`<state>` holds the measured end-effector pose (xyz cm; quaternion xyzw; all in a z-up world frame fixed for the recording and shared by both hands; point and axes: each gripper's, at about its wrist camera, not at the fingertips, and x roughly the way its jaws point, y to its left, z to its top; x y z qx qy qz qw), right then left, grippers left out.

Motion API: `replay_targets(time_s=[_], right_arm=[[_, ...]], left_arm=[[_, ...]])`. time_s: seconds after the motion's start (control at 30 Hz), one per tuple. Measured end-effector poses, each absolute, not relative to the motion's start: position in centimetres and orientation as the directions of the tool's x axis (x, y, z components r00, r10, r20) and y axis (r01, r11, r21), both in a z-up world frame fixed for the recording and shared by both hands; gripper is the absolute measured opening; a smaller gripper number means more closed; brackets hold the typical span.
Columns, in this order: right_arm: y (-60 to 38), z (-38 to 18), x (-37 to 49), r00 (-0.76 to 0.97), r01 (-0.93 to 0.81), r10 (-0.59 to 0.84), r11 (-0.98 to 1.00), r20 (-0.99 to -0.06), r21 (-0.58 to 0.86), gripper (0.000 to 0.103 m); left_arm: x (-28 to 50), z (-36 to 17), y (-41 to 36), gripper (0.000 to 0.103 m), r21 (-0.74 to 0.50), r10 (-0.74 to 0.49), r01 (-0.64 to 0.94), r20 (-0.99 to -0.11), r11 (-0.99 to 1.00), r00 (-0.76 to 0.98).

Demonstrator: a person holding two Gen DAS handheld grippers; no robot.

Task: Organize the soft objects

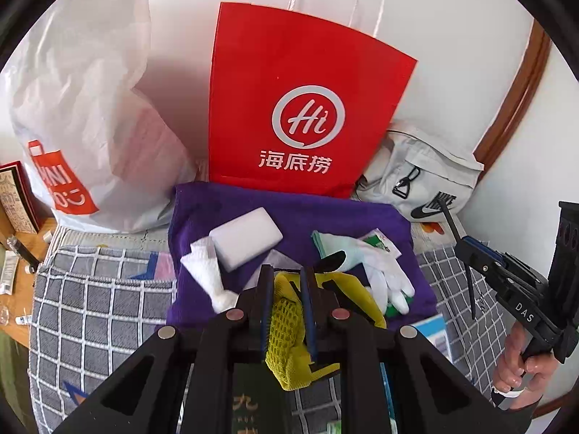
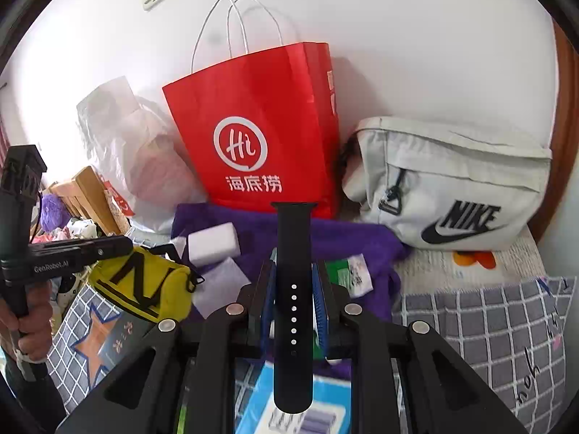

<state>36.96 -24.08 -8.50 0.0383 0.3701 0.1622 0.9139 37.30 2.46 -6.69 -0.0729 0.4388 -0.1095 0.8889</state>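
Observation:
My left gripper [image 1: 287, 275] is shut on a yellow mesh pouch [image 1: 286, 329] with black stripes, held above a purple towel [image 1: 224, 206]. The pouch also shows in the right wrist view [image 2: 144, 285], hanging from the left gripper [image 2: 119, 246]. My right gripper [image 2: 294, 267] is shut on a black watch strap [image 2: 293, 311] that stands upright between the fingers. The right gripper also shows in the left wrist view [image 1: 470, 253]. On the towel lie a white sponge block [image 1: 246, 238], a crumpled white tissue [image 1: 206, 264], white gloves [image 1: 383, 275] and small packets.
A red paper bag [image 1: 296, 101] stands against the wall behind the towel. A white plastic bag [image 1: 79, 115] is left of it, a grey Nike bag [image 2: 452, 188] right of it. A grey checked cushion [image 1: 94, 311] lies under the towel. A blue box [image 2: 260, 405] lies below.

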Motion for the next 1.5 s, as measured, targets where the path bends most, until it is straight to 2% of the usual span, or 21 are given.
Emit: replay_targets(time_s=[0.13,0.67,1.07,1.17,1.23,1.3,1.4,1.5], right_arm=[[-24.0,-9.3,39.2,0.667,-0.267,0.324,0.945,-0.671,0.190,0.020],[-26.3,-16.6,43.3,0.533,-0.215,0.268,0.960,-0.803,0.178,0.020],[-26.4,-18.4,44.1,0.493,-0.198,0.282,0.958,-0.823,0.209,0.021],[-26.8,-18.2,44.3,0.472,-0.187,0.312,0.949,-0.824,0.253,0.034],[-26.7,-17.5,44.0,0.489,-0.200,0.331,0.943,-0.807,0.266,0.055],[-26.5,-16.9,43.7,0.514,-0.210,0.321,0.946,-0.796,0.245,0.064],[-26.2,-16.2,43.6,0.526,-0.210,0.315,0.948,-0.790,0.238,0.065],[-26.3,-16.2,43.8,0.522,-0.195,0.306,0.952,-0.796,0.238,0.065]], left_arm=[[38.9,-8.0,2.4,0.015,-0.236,-0.260,0.118,-0.775,0.965,0.576],[42.2,-12.9,2.1,0.015,-0.255,-0.275,0.109,-0.818,0.961,0.506],[43.1,-15.0,0.9,0.015,-0.256,-0.279,0.114,-0.836,0.960,0.472],[43.2,-15.3,0.7,0.016,-0.249,-0.272,0.112,-0.842,0.962,0.465],[43.2,-15.2,0.8,0.017,-0.256,-0.280,0.114,-0.839,0.960,0.466],[43.3,-15.2,0.9,0.017,-0.271,-0.290,0.109,-0.839,0.956,0.460],[43.4,-15.1,1.2,0.028,-0.288,-0.301,0.101,-0.839,0.952,0.452],[43.4,-14.7,1.2,0.030,-0.271,-0.282,0.090,-0.843,0.958,0.459]])
